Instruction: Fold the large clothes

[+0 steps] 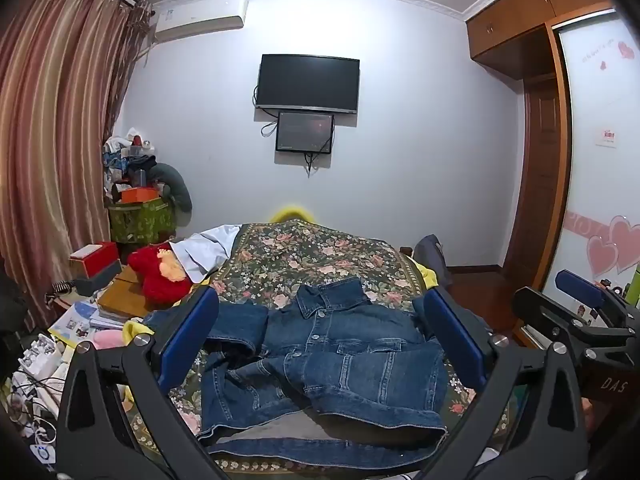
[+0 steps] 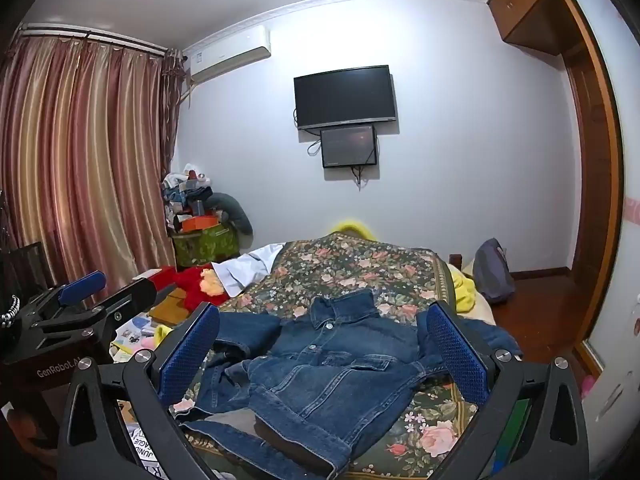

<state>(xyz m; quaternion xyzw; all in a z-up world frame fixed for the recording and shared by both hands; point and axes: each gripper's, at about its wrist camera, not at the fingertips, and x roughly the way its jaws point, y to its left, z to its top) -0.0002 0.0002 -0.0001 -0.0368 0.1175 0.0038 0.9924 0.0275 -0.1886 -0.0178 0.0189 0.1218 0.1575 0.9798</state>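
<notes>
Left wrist view puts the denim jacket [image 1: 320, 368] in the lower middle of the frame, lying front-up and rumpled on the flowered bedspread [image 1: 320, 256], collar toward the far wall. My left gripper [image 1: 320, 344] and right gripper [image 2: 320, 352] both hang short of it, jaws spread wide and holding nothing.

I judge the main risk is pinching more than one layer: the sleeve at the left of the frame is doubled over and the hem is curled, so a grab there could drag the whole jacket crooked. Stiff denim may also spring back out of a fold.

Its near hem runs under my jaw frames at the bottom edge, and the sleeve at the right sits partly behind a blue pad. Whether anything lies under the jacket I cannot tell.
</notes>
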